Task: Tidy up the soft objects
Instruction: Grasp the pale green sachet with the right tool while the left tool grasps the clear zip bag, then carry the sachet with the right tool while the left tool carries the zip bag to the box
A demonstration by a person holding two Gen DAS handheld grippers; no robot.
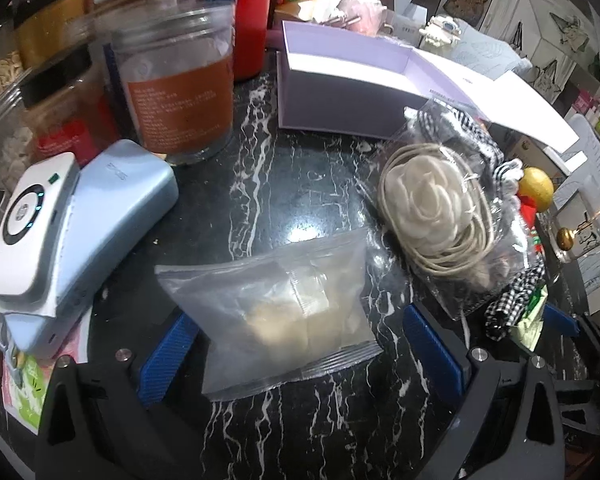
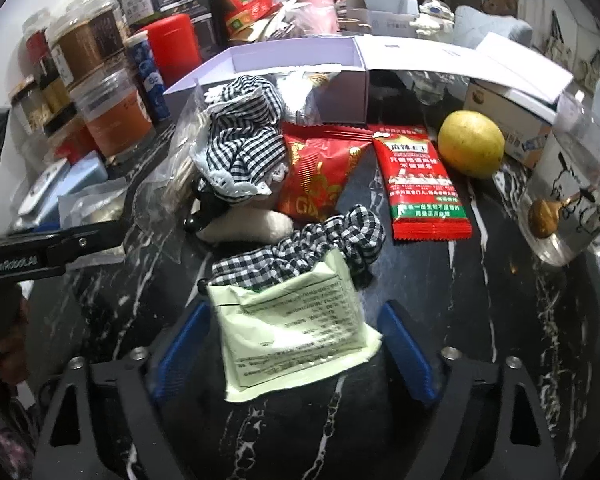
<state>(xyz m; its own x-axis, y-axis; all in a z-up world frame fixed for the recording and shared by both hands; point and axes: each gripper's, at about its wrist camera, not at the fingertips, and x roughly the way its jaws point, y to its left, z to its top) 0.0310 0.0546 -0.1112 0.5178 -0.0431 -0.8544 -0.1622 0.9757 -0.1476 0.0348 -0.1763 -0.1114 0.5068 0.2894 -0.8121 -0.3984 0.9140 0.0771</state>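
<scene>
Straddling a clear plastic pouch with pale contents [image 1: 284, 312], the left gripper [image 1: 300, 344] has both blue pads wide apart, the pouch flat on the black white-veined marble bench [image 1: 300, 184] between them, pads not pressing it. Right gripper [image 2: 292, 344] likewise spread around a pale green printed sachet [image 2: 296, 332]; gaps show on either side, so nothing clamped. Sachet's far edge overlaps a black-and-white gingham fabric piece [image 2: 324, 240]. Beyond that, a second gingham bundle with lace trim [image 2: 244, 144], a red foil snack packet [image 2: 320, 176] and a red-and-green printed packet [image 2: 420, 184] lying just beside each other, and a yellow round fruit [image 2: 471, 148] near the bench's right edge beside a clear glass jug [image 2: 568, 184]. Open lilac cardboard box [image 1: 348, 80] sits toward the back edge. A cellophane bag holding a cream fabric flower and coiled cord [image 1: 432, 216] lies right of the pouch. A clear jar with orange label [image 1: 176, 88] and a pale blue case [image 1: 112, 216] are at the left edge.
</scene>
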